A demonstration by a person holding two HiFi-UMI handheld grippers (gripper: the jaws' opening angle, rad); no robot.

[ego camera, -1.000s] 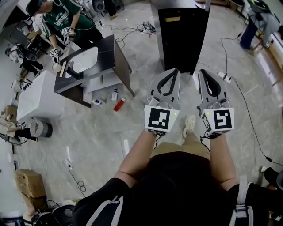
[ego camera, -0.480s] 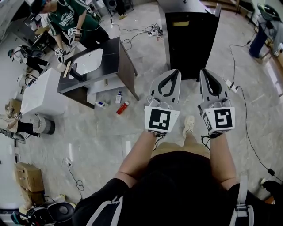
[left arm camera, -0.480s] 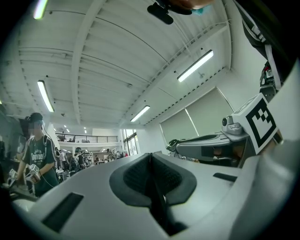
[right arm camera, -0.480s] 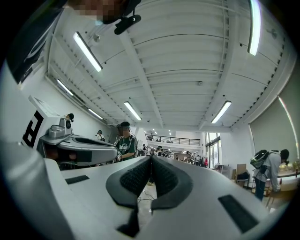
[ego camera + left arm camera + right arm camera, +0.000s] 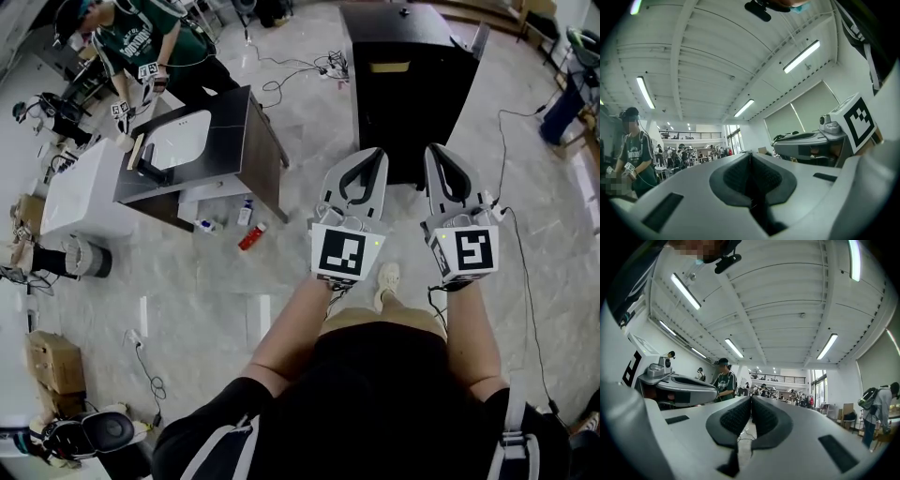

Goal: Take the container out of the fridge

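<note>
Black and tall, the fridge [image 5: 412, 112] stands on the pale stone floor [image 5: 206, 281]. The person holds both grippers up side by side in front of the fridge. In the head view their tips show against the bottom part of it.

The left gripper [image 5: 377, 155] has its two fingers pressed together, with nothing between them. The right gripper [image 5: 433, 152] is the same: its fingers are squeezed tight and hold nothing.

No view shows the container, so I cannot tell where it is.

Left of the fridge stands a dark cabinet [image 5: 253, 131] with a white sink [image 5: 178, 136] in its top. Further left from the fridge, a person in a green shirt [image 5: 141, 42] bends over that cabinet. A red bottle [image 5: 250, 236] lies on the floor by the cabinet's foot, left of the fridge. A black cable [image 5: 525, 253] runs over the floor on the fridge's right. A white shoe [image 5: 386, 278] shows just under the grippers.
</note>
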